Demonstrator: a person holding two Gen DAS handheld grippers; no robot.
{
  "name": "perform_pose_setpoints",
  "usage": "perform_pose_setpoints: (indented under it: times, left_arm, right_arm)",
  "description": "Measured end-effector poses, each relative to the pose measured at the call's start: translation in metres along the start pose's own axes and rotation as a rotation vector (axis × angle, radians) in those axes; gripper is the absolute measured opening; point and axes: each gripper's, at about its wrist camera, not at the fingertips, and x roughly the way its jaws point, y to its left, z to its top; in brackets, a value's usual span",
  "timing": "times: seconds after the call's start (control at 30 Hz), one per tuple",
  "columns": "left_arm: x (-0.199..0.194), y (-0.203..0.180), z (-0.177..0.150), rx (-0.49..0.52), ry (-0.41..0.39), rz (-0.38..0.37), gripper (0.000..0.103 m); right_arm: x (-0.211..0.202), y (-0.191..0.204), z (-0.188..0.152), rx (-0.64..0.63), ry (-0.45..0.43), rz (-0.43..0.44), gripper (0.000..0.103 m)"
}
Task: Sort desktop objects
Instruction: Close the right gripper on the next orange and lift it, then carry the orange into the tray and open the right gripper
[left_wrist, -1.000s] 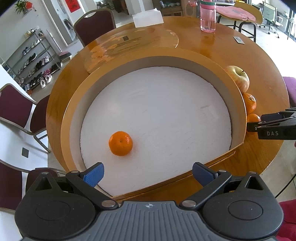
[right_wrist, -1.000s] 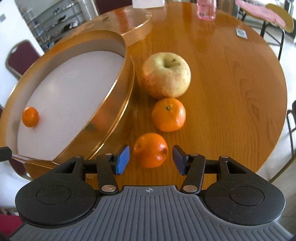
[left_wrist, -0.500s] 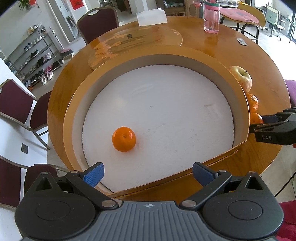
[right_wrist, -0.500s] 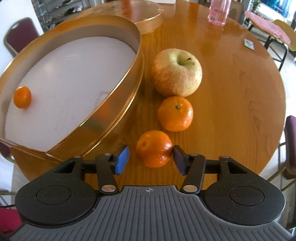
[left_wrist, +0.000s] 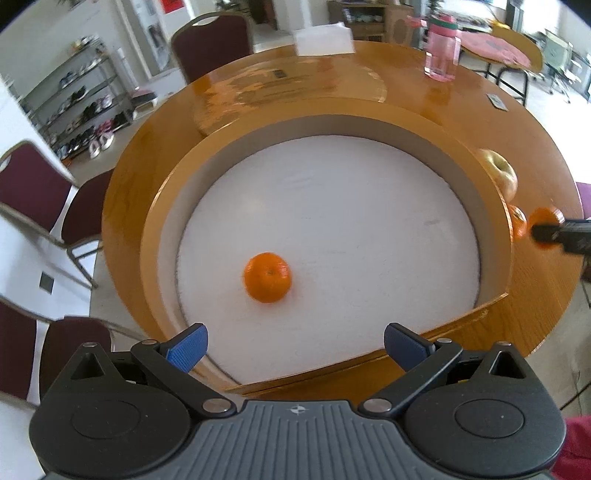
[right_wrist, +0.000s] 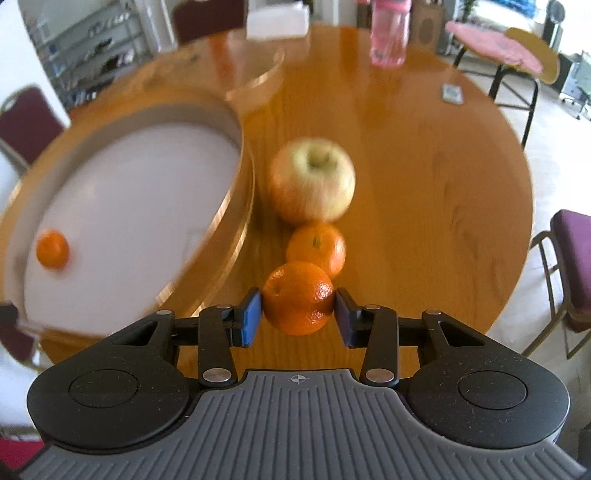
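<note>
Three tangerines and one apple (right_wrist: 311, 181). The right claw (right_wrist: 298, 314) pinches one tangerine (right_wrist: 297, 298) above the tabletop (right_wrist: 424, 177); a second tangerine (right_wrist: 317, 248) lies by the apple, a third (left_wrist: 267, 277) inside the round box (left_wrist: 491, 221). The left claw (left_wrist: 293, 345) is spread, empty.

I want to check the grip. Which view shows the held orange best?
The right wrist view: the held orange sits large and sharp between the right gripper fingers, pads pressing both sides. The left wrist view shows it small and blurred at the right edge.

tangerine (right_wrist: 297, 298) clamped, glossy | tangerine in tray (left_wrist: 267, 277) on white liner | apple (right_wrist: 311, 181) upright
</note>
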Motion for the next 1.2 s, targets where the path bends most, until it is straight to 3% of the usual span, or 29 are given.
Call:
perform_pose_setpoints:
  times: [0.23, 0.63, 0.87, 1.13, 1.2]
  left_arm:
    - [0.002, 0.032, -0.007, -0.108, 0.004, 0.038, 0.102]
    - [0.006, 0.073, -0.028, -0.208, 0.049, 0.101, 0.102]
    - [0.005, 0.082, -0.032, -0.216, 0.056, 0.116, 0.102]
    - [0.008, 0.081, -0.031, -0.203, 0.061, 0.101, 0.102]
    - [0.009, 0.08, -0.029, -0.199, 0.058, 0.094, 0.102]
  right_arm:
    - [-0.019, 0.045, 0.029, -0.08, -0.077, 0.106, 0.044]
    - [0.034, 0.156, 0.022, -0.316, 0.09, 0.301, 0.044]
    - [0.055, 0.192, 0.017, -0.397, 0.139, 0.354, 0.044]
    - [0.063, 0.202, 0.013, -0.434, 0.162, 0.357, 0.044]
    - [0.063, 0.203, 0.013, -0.442, 0.172, 0.36, 0.05]
